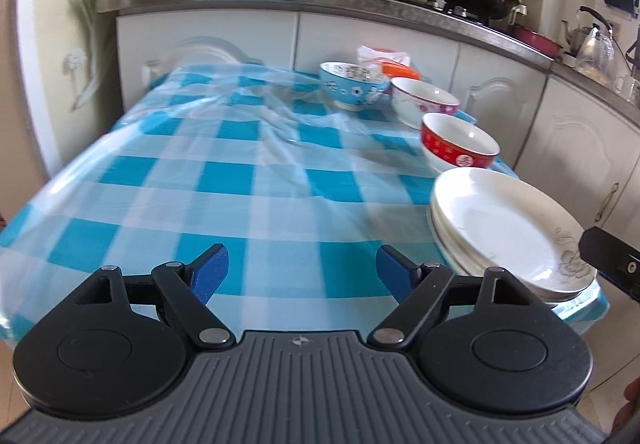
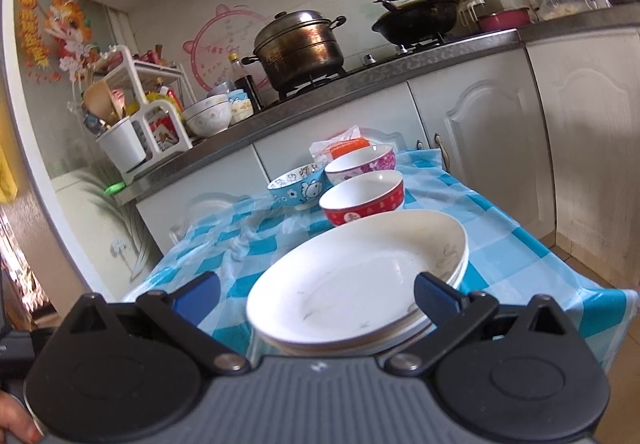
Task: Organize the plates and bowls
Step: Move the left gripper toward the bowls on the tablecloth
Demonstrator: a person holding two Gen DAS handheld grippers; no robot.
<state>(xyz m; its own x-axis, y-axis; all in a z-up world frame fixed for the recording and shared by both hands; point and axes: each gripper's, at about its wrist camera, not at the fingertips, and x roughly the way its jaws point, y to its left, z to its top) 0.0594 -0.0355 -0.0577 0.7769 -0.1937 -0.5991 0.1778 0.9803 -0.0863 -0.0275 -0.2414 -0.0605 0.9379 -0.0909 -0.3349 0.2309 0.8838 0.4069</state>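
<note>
1. My left gripper (image 1: 302,272) has its jaws wide apart and nothing is between them; under it I see only the checked tablecloth (image 1: 208,180), near the front edge of the table.
2. The stack of white plates (image 1: 508,232) lies at the front right corner of the table. Behind it, along the right edge, stand the red bowl (image 1: 460,142), the pink-flowered bowl (image 1: 424,102) and the blue bowl (image 1: 352,84).
3. My right gripper (image 2: 318,294) also has wide jaws. The plates sit between its fingers, but whether the pads touch the rim I cannot tell.
4. I judge the plates are already gathered and the bowls are not yet stacked.
5. The next move probably calls for reaching to one bowl, closing on its rim and nesting it in another.
</note>
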